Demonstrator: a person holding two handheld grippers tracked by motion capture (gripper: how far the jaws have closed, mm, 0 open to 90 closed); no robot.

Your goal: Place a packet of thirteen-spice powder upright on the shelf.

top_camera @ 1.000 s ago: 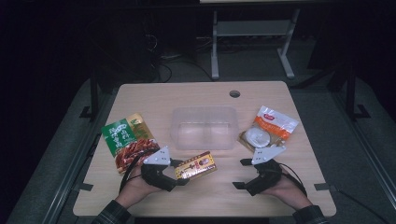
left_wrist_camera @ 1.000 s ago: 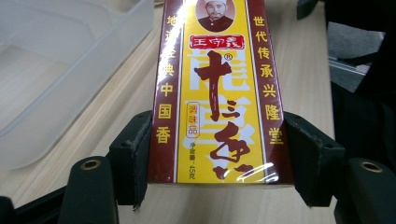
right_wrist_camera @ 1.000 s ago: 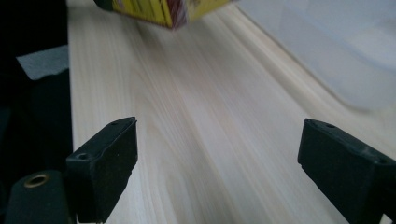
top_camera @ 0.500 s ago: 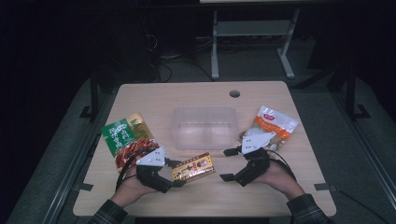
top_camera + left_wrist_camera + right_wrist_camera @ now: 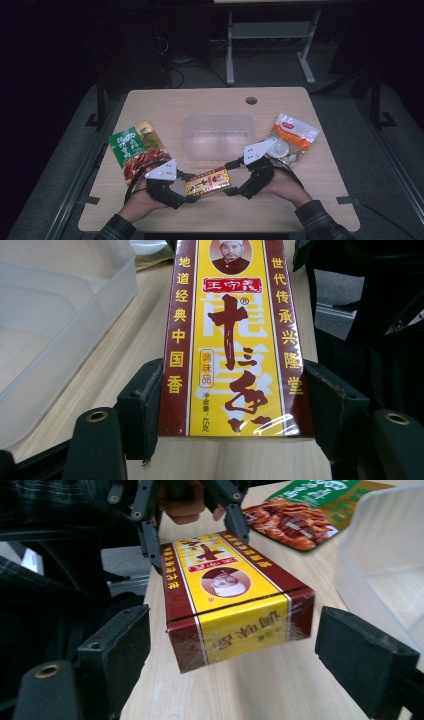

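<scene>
Between the two grippers, the spice box [image 5: 207,181] lay lengthwise: left gripper [image 5: 190,187] clamped one end, right gripper [image 5: 231,177] gaped wide around the other, not touching.

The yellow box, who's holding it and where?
The left tool grips the yellow box by the long sides at one end. The right tool stands open around the other end.

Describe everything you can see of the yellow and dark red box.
The box is a flat, oblong carton, apparently cardboard under glossy film, yellow with dark red borders, Chinese characters and a small portrait. The left hand-held gripper clamps one end, holding it above the table. The right hand-held gripper stands open around the other end, not touching.
</scene>
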